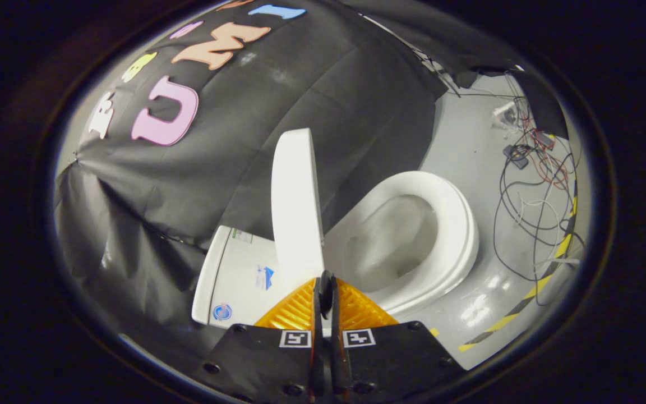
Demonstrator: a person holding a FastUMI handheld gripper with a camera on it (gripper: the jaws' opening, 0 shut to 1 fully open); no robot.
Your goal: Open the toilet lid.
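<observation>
Tongs [326, 292] closed, seemingly empty, below upright lid [296, 207].

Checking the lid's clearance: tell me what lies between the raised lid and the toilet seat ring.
In the gripper view, just the bowl's white rear slope; the lid stands upright, the seat ring lies flat. The gripper, shut, sits at the lid's lower edge.

Stickers on the toilet tank [233, 275] too small to read, no other legible text

closed gripper [326, 286] below upright toilet lid [296, 202].
</observation>
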